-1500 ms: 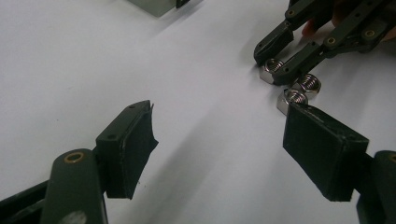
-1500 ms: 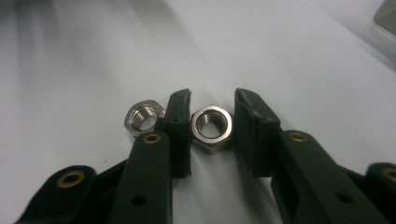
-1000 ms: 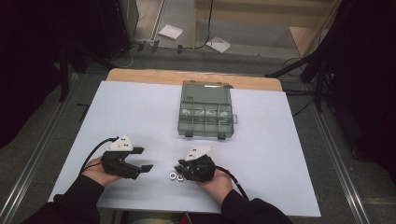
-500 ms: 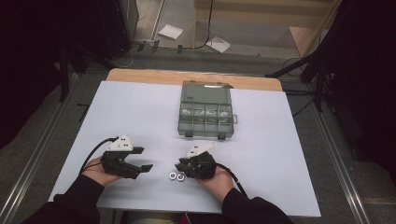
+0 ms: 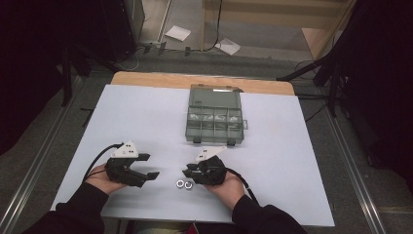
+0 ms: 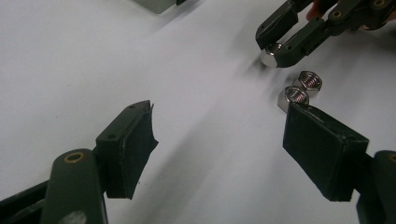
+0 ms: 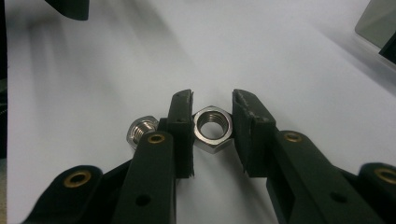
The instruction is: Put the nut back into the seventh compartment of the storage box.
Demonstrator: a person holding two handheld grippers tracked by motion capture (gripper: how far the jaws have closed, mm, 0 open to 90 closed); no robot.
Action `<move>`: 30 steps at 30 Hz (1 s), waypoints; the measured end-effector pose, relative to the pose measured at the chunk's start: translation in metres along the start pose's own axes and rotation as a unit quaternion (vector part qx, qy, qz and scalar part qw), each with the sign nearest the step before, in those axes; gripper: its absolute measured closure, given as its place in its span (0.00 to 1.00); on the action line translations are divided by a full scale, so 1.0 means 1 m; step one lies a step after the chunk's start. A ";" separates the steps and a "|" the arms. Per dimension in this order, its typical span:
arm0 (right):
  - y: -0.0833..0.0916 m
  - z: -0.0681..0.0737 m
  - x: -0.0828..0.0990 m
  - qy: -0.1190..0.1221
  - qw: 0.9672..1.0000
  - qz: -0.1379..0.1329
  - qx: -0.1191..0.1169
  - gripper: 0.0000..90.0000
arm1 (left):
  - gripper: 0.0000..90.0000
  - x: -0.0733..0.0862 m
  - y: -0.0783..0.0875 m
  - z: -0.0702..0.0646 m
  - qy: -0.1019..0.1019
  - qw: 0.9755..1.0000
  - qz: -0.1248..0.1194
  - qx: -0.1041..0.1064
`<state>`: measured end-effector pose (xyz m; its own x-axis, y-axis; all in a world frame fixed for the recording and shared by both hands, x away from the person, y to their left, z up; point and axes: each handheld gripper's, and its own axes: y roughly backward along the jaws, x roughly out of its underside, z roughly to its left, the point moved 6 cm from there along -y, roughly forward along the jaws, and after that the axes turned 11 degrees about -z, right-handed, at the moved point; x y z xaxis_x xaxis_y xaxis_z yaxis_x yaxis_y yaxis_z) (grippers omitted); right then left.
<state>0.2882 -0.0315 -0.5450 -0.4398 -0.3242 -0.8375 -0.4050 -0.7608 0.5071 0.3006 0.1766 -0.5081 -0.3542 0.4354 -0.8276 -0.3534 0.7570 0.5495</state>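
Right gripper with rubber-padded black fingers closed around a shiny threaded hexagonal steel nut on the smooth white counter, left gripper open beside two more nuts

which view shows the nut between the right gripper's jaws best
The right gripper view: the hex nut sits large between the right gripper's jaws, threads visible. The left gripper view shows it small and partly hidden; in the high view the gripper covers it.
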 end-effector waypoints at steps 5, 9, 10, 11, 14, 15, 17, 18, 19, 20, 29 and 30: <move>0.001 0.000 -0.001 -0.002 1.000 0.000 -0.002 0.80 | 0.27 0.000 0.000 0.000 0.000 1.000 -0.003 0.000; 0.003 0.000 -0.003 -0.005 1.000 0.001 -0.001 0.80 | 0.27 0.000 0.000 0.000 0.000 1.000 0.000 0.000; 0.003 -0.001 -0.004 -0.006 1.000 0.001 0.000 0.80 | 0.27 0.000 0.000 0.000 0.000 1.000 -0.001 0.000; 0.003 -0.001 -0.004 -0.008 1.000 0.001 0.000 0.80 | 0.27 0.000 0.000 0.000 0.000 1.000 0.000 0.000; 0.005 -0.002 -0.005 -0.008 1.000 0.001 0.001 0.80 | 0.27 0.000 0.001 0.000 -0.001 1.000 0.001 -0.001; 0.005 -0.002 -0.006 -0.010 1.000 0.001 0.001 0.80 | 0.27 0.000 0.001 0.000 0.000 1.000 0.001 0.000; 0.007 -0.003 -0.007 -0.015 1.000 0.002 0.002 0.80 | 0.27 0.000 0.001 0.000 -0.001 1.000 0.002 0.000; 0.007 -0.003 -0.007 -0.016 1.000 0.002 0.002 0.80 | 0.27 0.000 0.000 0.000 0.000 1.000 0.000 0.000; 0.007 -0.003 -0.007 -0.018 1.000 0.002 0.001 0.80 | 0.27 0.000 0.000 0.000 0.000 1.000 0.000 0.000; 0.008 -0.004 -0.007 -0.018 1.000 0.003 0.002 0.80 | 0.27 0.000 0.000 0.000 0.000 1.000 0.000 0.000; 0.012 -0.009 -0.011 -0.029 1.000 -0.001 0.005 0.80 | 0.27 0.000 0.001 0.000 -0.001 1.000 0.009 0.000; 0.013 -0.010 -0.011 -0.030 1.000 -0.001 0.006 0.80 | 0.27 0.000 0.000 0.000 0.000 1.000 0.000 0.001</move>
<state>0.2958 -0.0430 -0.5313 -0.4858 -0.2874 -0.8255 -0.4153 -0.7551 0.5073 0.3002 0.1765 -0.5081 -0.3542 0.4346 -0.8281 -0.3523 0.7582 0.5486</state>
